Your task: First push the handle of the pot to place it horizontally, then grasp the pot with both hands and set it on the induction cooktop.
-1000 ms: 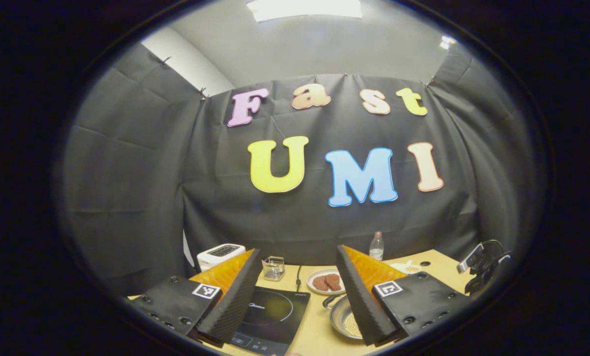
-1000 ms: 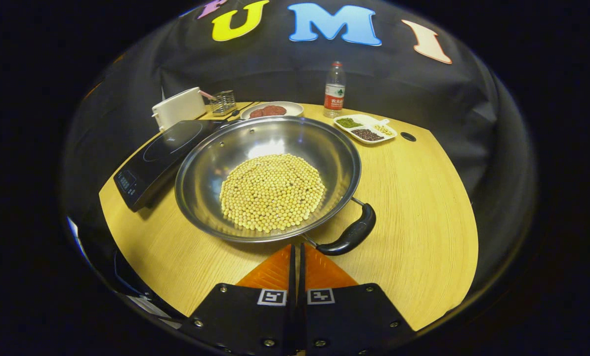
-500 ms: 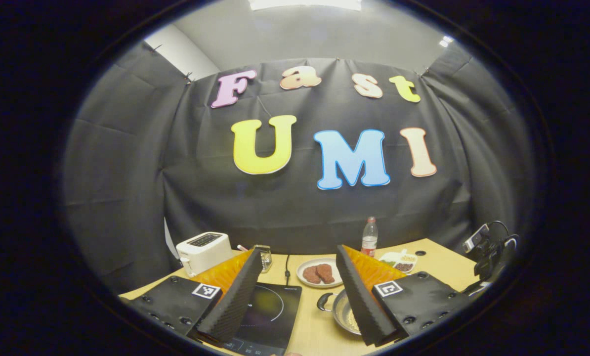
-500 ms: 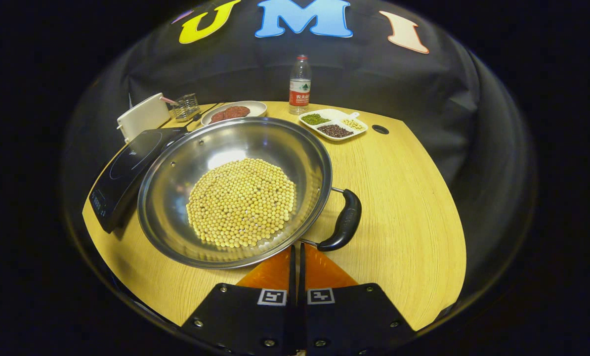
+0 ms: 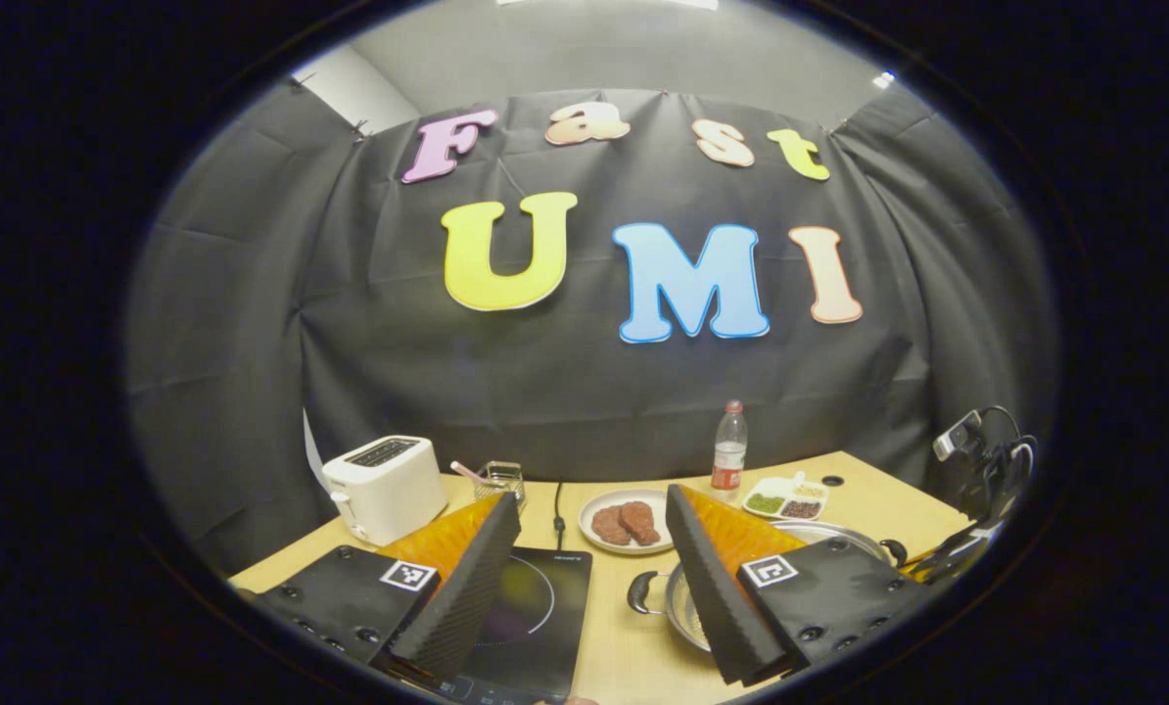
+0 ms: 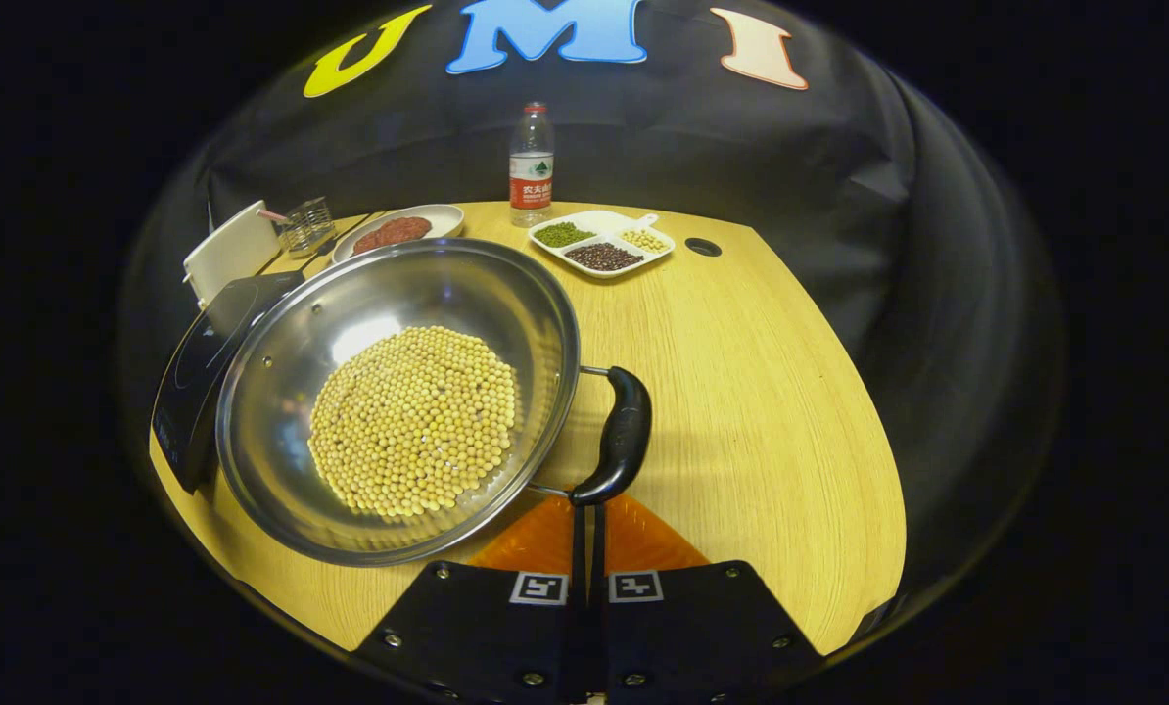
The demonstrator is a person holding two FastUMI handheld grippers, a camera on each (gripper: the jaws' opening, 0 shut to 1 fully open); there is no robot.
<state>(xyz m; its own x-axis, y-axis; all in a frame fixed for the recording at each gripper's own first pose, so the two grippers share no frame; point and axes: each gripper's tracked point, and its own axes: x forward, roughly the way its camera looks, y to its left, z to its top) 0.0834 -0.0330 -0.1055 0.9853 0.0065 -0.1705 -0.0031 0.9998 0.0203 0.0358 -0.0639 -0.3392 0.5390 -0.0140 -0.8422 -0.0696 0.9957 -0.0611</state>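
Note:
A steel pot (image 6: 506, 284) holding yellow beans (image 6: 413, 421) rests on the wooden table beside the black induction cooktop (image 6: 193, 372). Its black side handle (image 6: 620, 436) points to the right in the right gripper view. My right gripper (image 6: 584, 504) is shut, with its tips against the near end of that handle. In the left gripper view, my left gripper (image 5: 592, 497) hangs open above the table. The cooktop (image 5: 536, 607) lies between its fingers and the pot (image 5: 678, 612) sits partly behind the right finger. The pot's far-side handle (image 5: 640, 590) faces the cooktop.
A white toaster (image 5: 384, 487), a wire holder (image 5: 499, 480), a plate of meat patties (image 5: 624, 521), a water bottle (image 5: 729, 455) and a divided dish of beans (image 5: 785, 496) line the table's back. A camera on a stand (image 5: 976, 450) is at the right edge.
The pot has turned, its black handle swinging from the near right round to the right side under the shut right gripper. The left gripper view now takes in more of the table.

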